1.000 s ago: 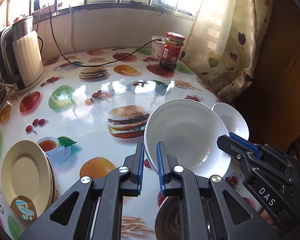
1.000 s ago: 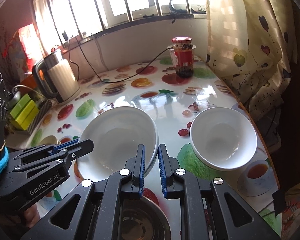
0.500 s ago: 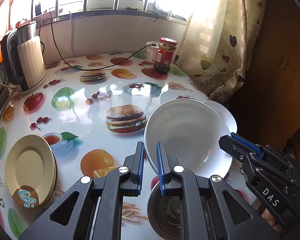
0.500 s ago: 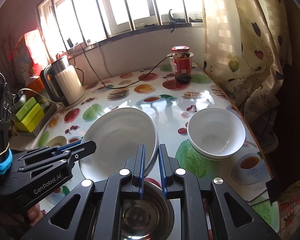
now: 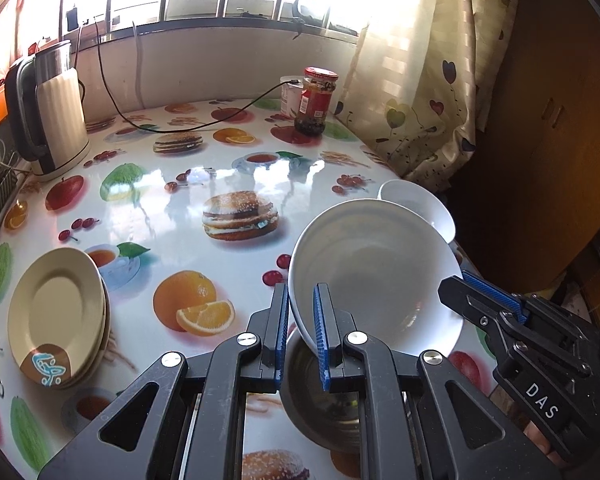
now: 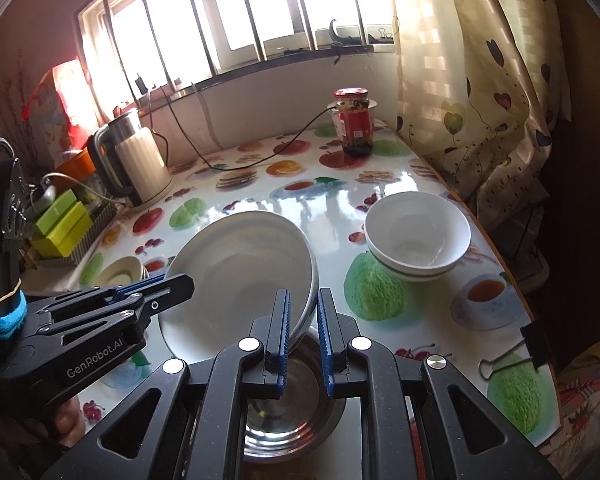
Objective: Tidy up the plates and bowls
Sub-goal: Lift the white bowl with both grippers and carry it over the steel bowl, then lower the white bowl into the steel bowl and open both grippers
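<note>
Left gripper [image 5: 302,320] and right gripper [image 6: 303,322] clamped on opposite rims of large white bowl [image 5: 374,272], tilted above steel bowl [image 6: 290,400] at near edge. Risk: thin rim slipping free, dropping onto steel bowl, or knocking stacked small bowls [image 6: 418,236] at right.

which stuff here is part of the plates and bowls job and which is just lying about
Part of the job:
- big white bowl, rim gripped by left gripper and right gripper
- stacked white bowls
- steel bowl
- cream plates

Lying about:
- kettle
- red-lidded jar
- binder clip
- green boxes
</note>
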Tool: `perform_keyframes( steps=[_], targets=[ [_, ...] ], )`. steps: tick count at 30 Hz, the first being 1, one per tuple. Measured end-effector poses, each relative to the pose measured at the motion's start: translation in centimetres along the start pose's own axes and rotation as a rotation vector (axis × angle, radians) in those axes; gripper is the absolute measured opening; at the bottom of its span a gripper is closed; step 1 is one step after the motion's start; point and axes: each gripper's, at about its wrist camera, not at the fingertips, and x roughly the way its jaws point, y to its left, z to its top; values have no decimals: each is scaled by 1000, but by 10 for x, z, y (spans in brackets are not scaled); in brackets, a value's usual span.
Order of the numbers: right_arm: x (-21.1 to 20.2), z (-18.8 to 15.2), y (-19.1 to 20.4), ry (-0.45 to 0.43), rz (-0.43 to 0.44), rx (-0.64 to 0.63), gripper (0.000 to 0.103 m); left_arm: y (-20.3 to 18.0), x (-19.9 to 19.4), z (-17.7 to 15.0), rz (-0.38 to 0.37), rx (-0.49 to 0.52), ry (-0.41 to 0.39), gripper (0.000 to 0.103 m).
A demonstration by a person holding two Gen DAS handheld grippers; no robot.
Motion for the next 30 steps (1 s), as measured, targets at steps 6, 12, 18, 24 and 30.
perform_keyframes(
  steps=[6, 12, 18, 24, 30],
  targets=[
    [-7, -12, -1, 1, -3, 16, 14, -2, -1, -9, -4, -1, 17, 13],
    [-10, -23, -2, 8, -5, 28, 14, -4, 0, -20, -11, 2, 40, 13],
    [-10, -35, -3, 28, -8, 38, 14, -6, 3, -30, -10, 5, 68, 13],
    [-8, -44, -6, 47, -6, 52, 14, -6, 6, -34, -12, 4, 90, 13],
    [-5, -50, -8, 64, -6, 64, 14, -5, 9, -37, -11, 1, 106, 13]
  ],
)
